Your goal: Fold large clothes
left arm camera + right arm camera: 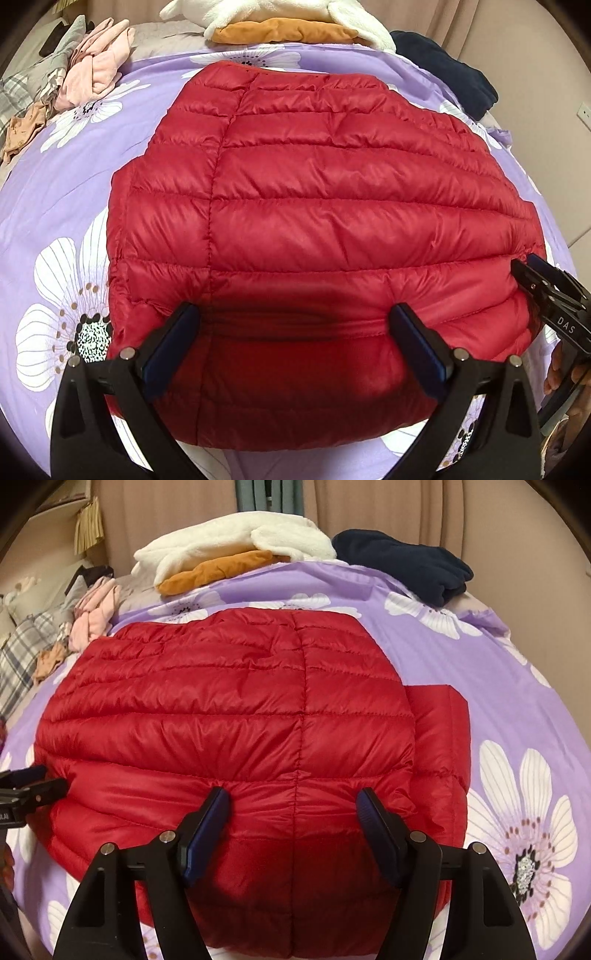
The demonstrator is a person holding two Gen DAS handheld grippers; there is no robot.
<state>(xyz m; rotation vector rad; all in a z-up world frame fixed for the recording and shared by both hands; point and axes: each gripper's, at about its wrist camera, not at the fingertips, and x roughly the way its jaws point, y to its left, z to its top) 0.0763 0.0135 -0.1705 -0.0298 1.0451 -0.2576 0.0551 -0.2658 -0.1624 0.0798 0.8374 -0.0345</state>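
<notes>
On the purple flowered bedspread (pixel 55 206) lies a folded red puffer jacket (pixel 314 206), quilt channels running crosswise, one part (perhaps a sleeve) jutting right. Left gripper (pixel 295 314) and right gripper (pixel 293 797) stand spread, tips on its near edge. Folded clothes (pixel 236 550) line the far edge; bare bedspread flanks both sides

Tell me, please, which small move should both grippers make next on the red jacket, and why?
Probably close both on the near edge and lift it. The left gripper and right gripper stand open over the red jacket, which already lies folded on the bed cover.
</notes>
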